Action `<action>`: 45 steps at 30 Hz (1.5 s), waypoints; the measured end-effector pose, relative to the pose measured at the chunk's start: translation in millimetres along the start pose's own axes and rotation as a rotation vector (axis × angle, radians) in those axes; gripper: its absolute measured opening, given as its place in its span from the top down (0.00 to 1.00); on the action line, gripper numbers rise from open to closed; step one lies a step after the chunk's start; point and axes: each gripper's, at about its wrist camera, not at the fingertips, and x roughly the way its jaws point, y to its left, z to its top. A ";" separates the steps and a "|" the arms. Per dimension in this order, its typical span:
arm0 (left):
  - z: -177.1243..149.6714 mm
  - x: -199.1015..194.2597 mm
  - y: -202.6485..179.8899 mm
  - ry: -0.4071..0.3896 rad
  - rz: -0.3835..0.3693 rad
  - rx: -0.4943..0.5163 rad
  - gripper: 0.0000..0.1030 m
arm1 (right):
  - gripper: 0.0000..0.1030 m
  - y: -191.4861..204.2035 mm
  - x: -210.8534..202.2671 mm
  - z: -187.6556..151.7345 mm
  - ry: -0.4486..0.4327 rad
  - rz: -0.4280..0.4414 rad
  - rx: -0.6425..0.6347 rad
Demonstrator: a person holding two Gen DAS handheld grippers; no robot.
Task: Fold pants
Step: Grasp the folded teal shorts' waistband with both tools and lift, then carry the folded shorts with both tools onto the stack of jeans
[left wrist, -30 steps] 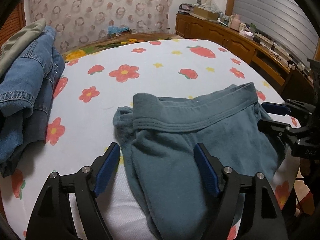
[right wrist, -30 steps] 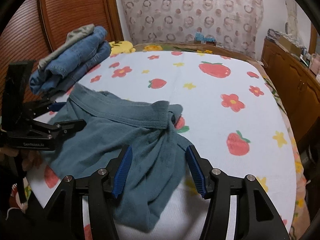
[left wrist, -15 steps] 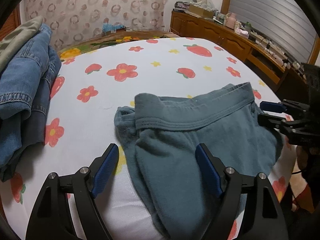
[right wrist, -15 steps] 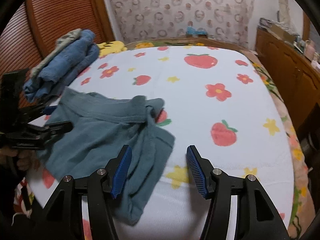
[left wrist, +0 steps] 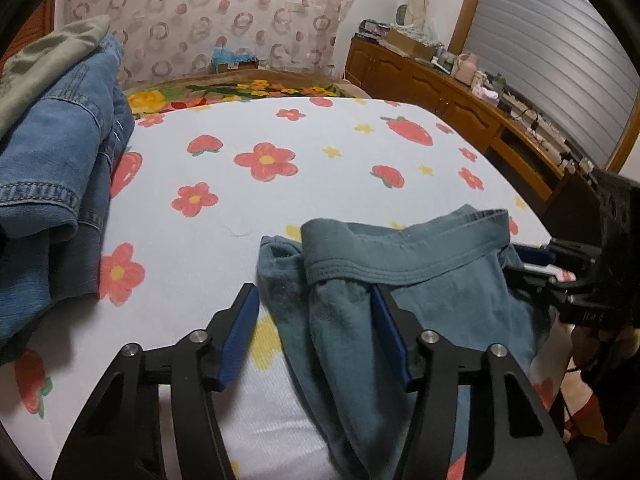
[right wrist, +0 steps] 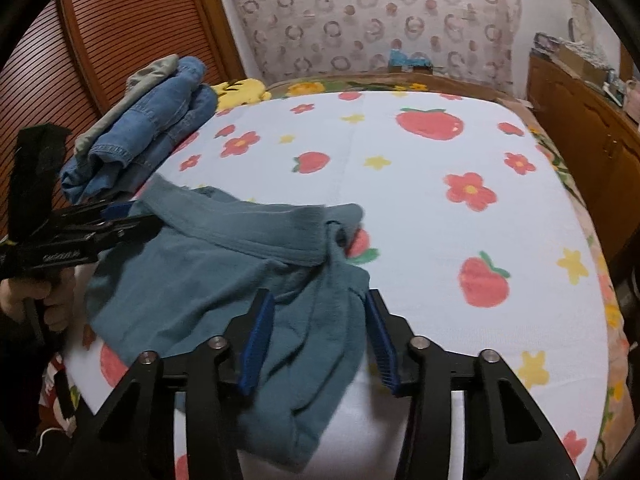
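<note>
While the teal pants (left wrist: 404, 292) lie bunched at the near edge of the bed (left wrist: 320, 184), you have them between your two hands, and that is what the next move hangs on: the waistband (left wrist: 400, 258) runs left to right across the mattress, with its ends near your two tongs, and the legs fall toward you over the near edge. Your left tongs (left wrist: 316, 312) straddle the left end of the garment, just below the waistband, where a crumpled fold sits between the blue pads (left wrist: 240, 332); the jaws are closing, cloth is between them, but they stand apart and do not yet press it. Your right tongs (right wrist: 318, 316) do the same at the right end, jaws closing over the hanging leg cloth, not yet pinching it as far as the view shows. Each hand is nearest its own end, so neither needs to cross. I judge the grips should land level with each other, so the pants lift along that left-to-right line without twisting. A stack of folded jeans (left wrist: 56, 168) sits at the far left of the bed, well apart from the pants
</note>
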 end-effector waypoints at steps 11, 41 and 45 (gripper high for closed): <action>4.4 10.2 -3.3 0.005 -0.062 -0.014 0.73 | 0.77 -8.7 2.0 0.3 0.003 0.048 0.025; 59.5 -82.6 2.6 -0.240 -0.013 0.004 0.87 | 0.90 14.1 -25.2 90.5 -0.179 0.141 -0.106; 67.4 -94.0 12.4 -0.269 0.007 -0.013 0.87 | 0.90 22.8 -20.4 110.0 -0.191 0.162 -0.142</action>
